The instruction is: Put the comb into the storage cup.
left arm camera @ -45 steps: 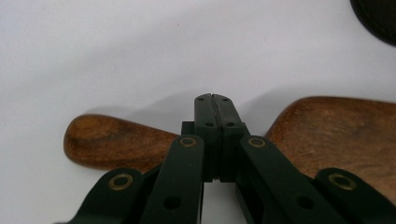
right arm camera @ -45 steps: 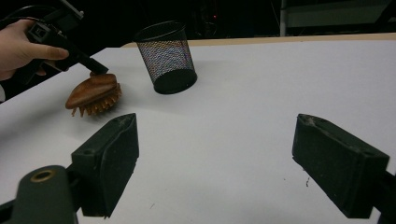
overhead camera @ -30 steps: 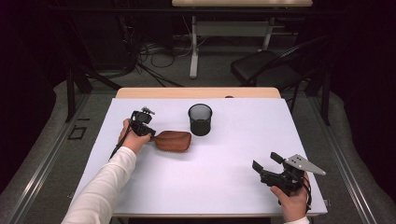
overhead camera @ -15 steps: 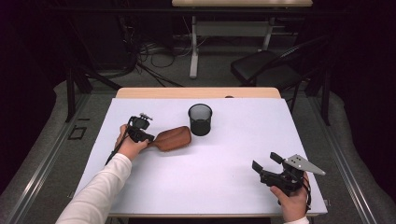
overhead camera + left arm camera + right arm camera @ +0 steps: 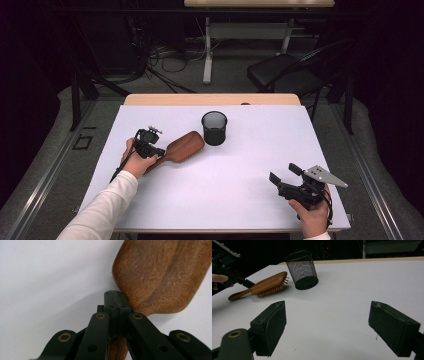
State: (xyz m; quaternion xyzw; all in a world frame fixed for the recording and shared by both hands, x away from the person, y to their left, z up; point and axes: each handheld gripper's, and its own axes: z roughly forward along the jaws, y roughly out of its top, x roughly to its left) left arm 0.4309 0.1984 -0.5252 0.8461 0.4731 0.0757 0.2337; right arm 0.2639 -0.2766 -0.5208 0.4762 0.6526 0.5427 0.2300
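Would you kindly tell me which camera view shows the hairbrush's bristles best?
The right gripper view: the wooden hairbrush is seen side-on, bristles pointing down beside the mesh cup. The high view shows its smooth back; the left gripper view shows a close-up of that back where the left gripper clamps the handle.

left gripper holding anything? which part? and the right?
The left gripper is shut on the wooden hairbrush, at the neck where handle meets head. The right gripper is open and holds nothing.
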